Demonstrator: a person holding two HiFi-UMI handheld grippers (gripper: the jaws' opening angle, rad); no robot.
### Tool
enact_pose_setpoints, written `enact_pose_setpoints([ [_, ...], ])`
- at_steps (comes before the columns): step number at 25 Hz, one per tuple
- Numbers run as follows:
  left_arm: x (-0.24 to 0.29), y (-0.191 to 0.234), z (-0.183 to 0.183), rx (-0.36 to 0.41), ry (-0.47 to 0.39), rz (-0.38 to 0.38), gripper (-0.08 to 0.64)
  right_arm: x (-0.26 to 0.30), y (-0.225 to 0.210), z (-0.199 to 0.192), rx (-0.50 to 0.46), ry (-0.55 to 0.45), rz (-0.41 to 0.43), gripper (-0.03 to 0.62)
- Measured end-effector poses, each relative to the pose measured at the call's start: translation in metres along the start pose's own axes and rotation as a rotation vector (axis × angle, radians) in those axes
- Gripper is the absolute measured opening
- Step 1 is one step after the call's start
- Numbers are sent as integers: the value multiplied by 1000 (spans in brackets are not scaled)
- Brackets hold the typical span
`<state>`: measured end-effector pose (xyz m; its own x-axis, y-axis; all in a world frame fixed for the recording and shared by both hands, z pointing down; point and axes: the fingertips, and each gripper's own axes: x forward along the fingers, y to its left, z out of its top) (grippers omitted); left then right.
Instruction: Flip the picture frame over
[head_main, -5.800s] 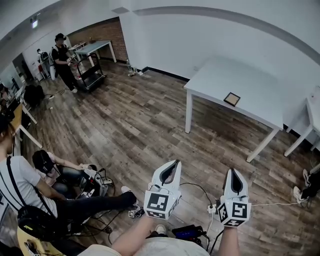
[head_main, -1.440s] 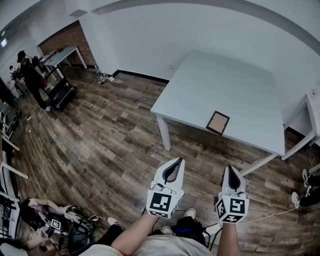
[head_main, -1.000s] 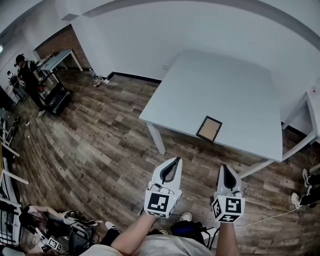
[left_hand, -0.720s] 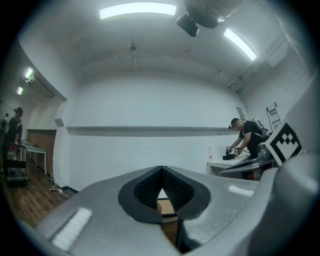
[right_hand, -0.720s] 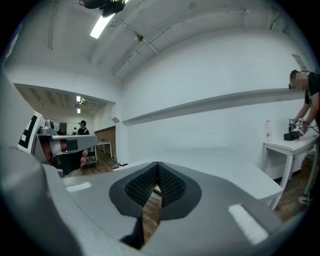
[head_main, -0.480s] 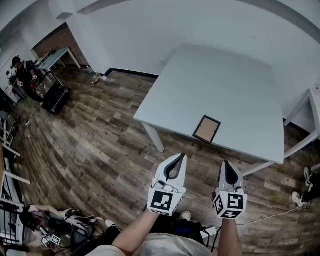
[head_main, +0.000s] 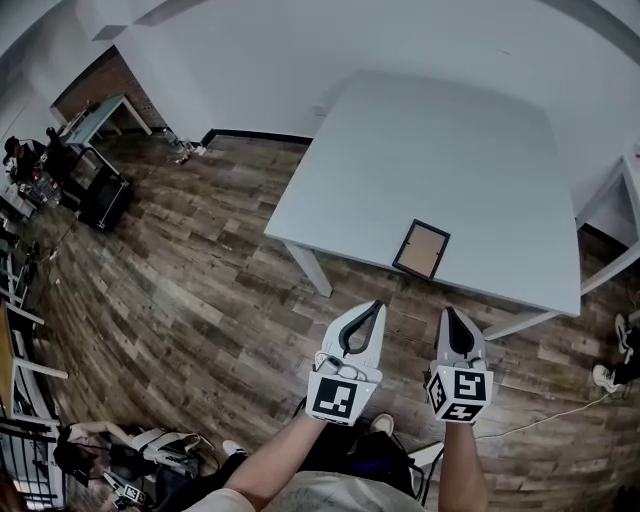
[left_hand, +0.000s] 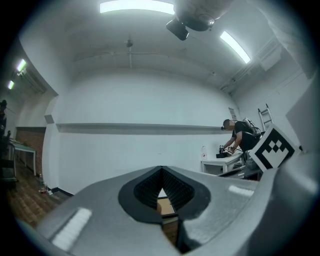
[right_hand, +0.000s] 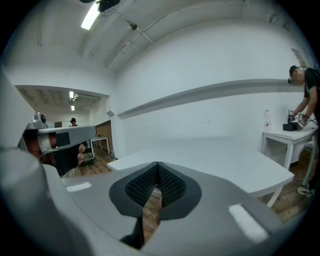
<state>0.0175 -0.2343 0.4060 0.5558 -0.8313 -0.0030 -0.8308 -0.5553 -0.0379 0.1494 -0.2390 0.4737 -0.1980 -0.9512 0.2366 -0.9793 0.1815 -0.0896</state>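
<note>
Nothing was done yet: the small dark-rimmed picture frame (head_main: 421, 249), brown panel up, lay untouched by the white tabletop's (head_main: 440, 130) six-o'clock edge. The left hand-held gripper (head_main: 377, 304) and right hand-held gripper (head_main: 447, 311) hung short of it over the floor, jaws closed on nothing. Reach, grasp and turn were all left to do.

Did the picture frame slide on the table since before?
No. The picture frame still lies by the near edge of the table, about halfway along it. It only looks bigger because the view came closer.
</note>
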Motion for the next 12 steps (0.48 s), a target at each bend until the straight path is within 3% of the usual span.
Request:
enact_pose_setpoints([
  [12, 21, -2, -36, -24, 17, -34, 2, 51, -13, -45, 71, 74, 1, 23],
])
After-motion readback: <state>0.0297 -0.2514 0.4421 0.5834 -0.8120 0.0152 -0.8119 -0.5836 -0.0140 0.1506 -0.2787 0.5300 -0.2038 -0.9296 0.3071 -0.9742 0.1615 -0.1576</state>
